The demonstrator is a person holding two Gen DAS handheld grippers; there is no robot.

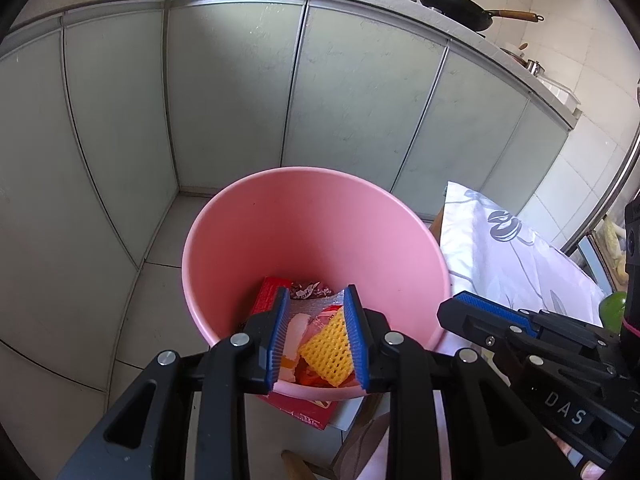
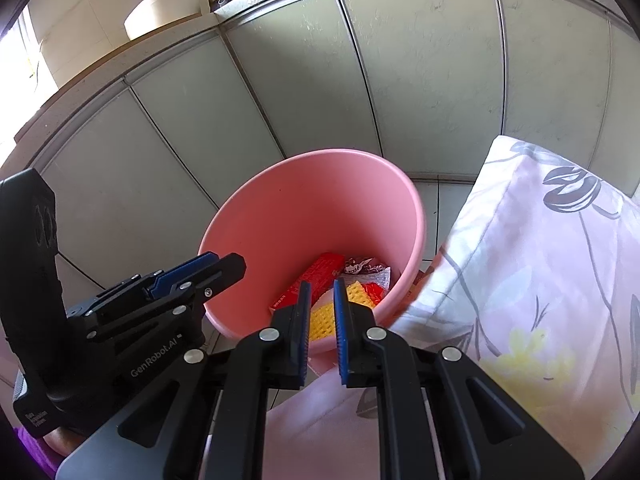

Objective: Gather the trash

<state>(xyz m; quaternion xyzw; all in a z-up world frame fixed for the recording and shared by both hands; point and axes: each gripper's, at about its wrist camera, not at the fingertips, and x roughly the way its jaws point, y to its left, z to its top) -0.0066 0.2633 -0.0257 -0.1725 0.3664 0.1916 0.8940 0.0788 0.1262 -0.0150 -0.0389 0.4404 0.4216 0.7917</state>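
A pink bin [image 1: 312, 224] stands on the tiled floor beside the table; it also shows in the right wrist view [image 2: 320, 208]. Inside lie a yellow foam net [image 1: 330, 350], a red packet [image 1: 270, 294], a crumpled foil wrapper [image 1: 308, 290] and bubble wrap. My left gripper [image 1: 316, 300] hovers over the bin's near rim, jaws apart and empty. My right gripper [image 2: 322, 284] is over the near rim too, jaws slightly apart with nothing between them. Each gripper shows in the other's view: right gripper [image 1: 480, 312], left gripper [image 2: 216, 264].
Grey cabinet doors [image 1: 240, 92] run behind the bin under a counter with woks [image 1: 456, 4]. A table with a floral cloth [image 2: 540, 264] stands right of the bin. A red packet [image 1: 308, 410] lies on the floor under the bin's near side. A green fruit [image 1: 614, 308] sits at the right.
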